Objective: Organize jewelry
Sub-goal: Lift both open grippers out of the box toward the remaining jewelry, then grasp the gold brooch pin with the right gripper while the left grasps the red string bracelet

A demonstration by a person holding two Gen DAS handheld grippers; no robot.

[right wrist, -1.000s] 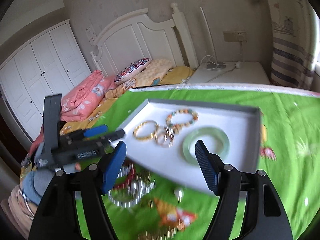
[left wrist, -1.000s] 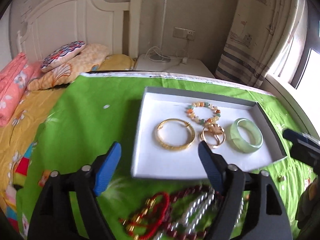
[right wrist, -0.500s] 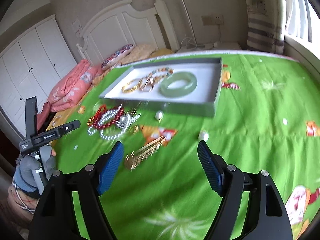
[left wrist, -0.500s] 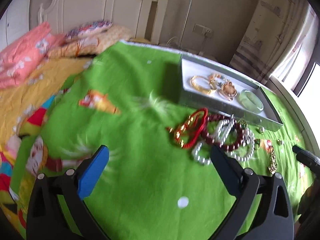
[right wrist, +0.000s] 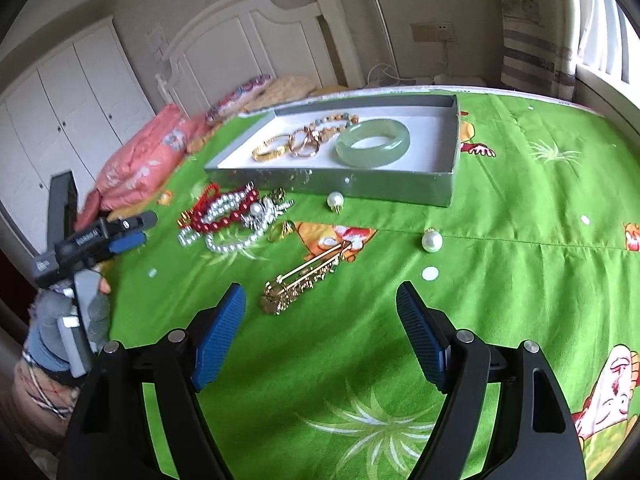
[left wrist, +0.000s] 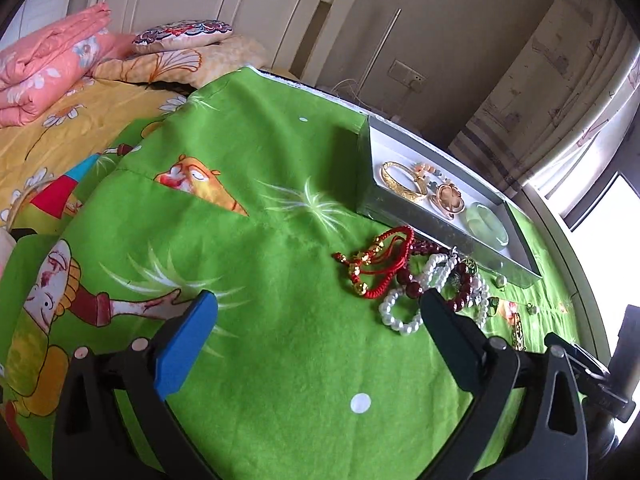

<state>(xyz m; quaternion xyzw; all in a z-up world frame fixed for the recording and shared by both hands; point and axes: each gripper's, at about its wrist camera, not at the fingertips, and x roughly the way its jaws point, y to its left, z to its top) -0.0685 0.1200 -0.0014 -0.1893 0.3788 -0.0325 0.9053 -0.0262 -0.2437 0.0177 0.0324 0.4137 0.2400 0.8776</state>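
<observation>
1. My left tool (left wrist: pixel 316 312) hangs over the green cartoon-print cloth (left wrist: pixel 280 240) on the bed, its blue pads spread wide with nothing between them.
2. My right tool (right wrist: pixel 320 304) is also spread and empty, angled down at the same cloth.
3. A shallow grey tray (right wrist: pixel 400 190) with a white floor sits on the cloth further from me. In it lie a pale green jade bangle (right wrist: pixel 373 143), a gold bangle (right wrist: pixel 272 150), a rose-gold ring-shaped piece (right wrist: pixel 305 145) and a beaded bracelet of mixed colours (right wrist: pixel 336 120).
4. Just outside the tray's near wall lies a tangled heap: a red cord bracelet (left wrist: pixel 380 256), dark red beads (right wrist: pixel 224 218) and white pearl strands (left wrist: pixel 404 312) overlapping each other.
5. A gold hair clip (right wrist: pixel 304 280) lies on the cloth just beyond my right tool's left pad, not touching it.
6. Two loose pearl pieces rest on the cloth: one (right wrist: pixel 335 200) right beside the tray wall, one (right wrist: pixel 432 241) farther out, between the tray and my right tool.
7. From the right wrist view, my gloved left hand (right wrist: pixel 68 320) grips its tool's handle at the bed's left edge.
8. Folded pink bedding (left wrist: pixel 48 68) and pillows sit by the white headboard.
</observation>
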